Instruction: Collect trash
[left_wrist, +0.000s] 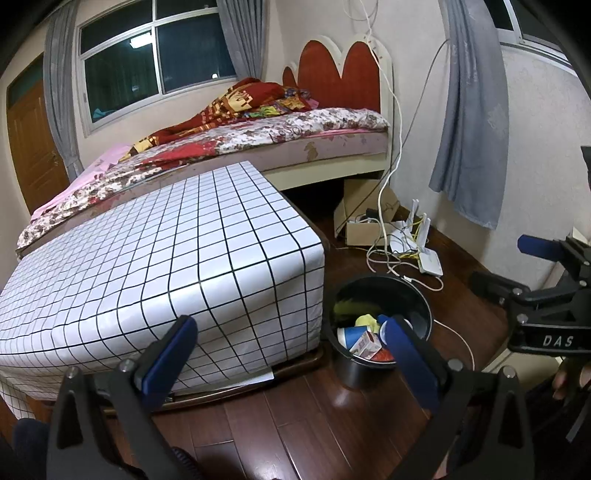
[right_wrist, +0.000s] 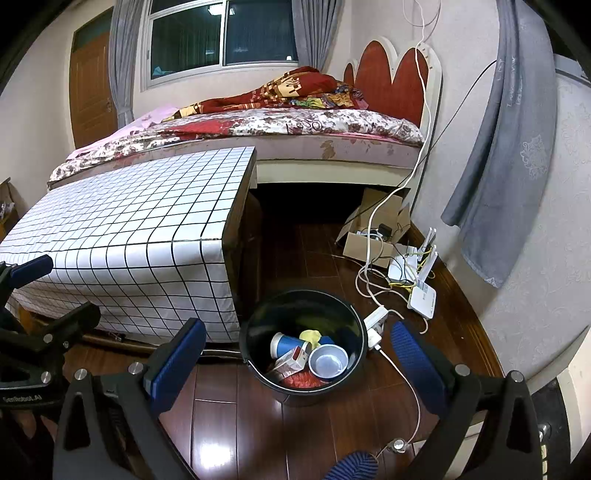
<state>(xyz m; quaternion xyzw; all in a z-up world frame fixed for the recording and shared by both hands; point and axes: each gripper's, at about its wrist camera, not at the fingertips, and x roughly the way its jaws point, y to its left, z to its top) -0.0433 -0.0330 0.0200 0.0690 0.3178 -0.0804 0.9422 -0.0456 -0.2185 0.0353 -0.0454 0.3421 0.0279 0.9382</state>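
Note:
A black trash bin (right_wrist: 255, 354) stands on the wooden floor beside the checked table; it also shows in the left wrist view (left_wrist: 351, 369). Inside lie a blue-and-white cup (right_wrist: 286, 344), a white-lined blue cup (right_wrist: 328, 362), a small carton (right_wrist: 291, 363), yellow paper (right_wrist: 310, 336) and a red wrapper (right_wrist: 306, 380). My right gripper (right_wrist: 299, 354) is open and empty, held above the bin. My left gripper (left_wrist: 288, 350) is open and empty, above the table corner and the bin's left side. The right gripper (left_wrist: 532, 269) shows at the right edge of the left wrist view.
A table with a white checked cloth (right_wrist: 129, 229) stands left of the bin. A bed (right_wrist: 295, 129) is behind. A cardboard box (right_wrist: 373, 232), routers (right_wrist: 421, 291), a power strip (right_wrist: 375, 325) and cables (right_wrist: 406, 391) lie on the floor to the right, near the wall.

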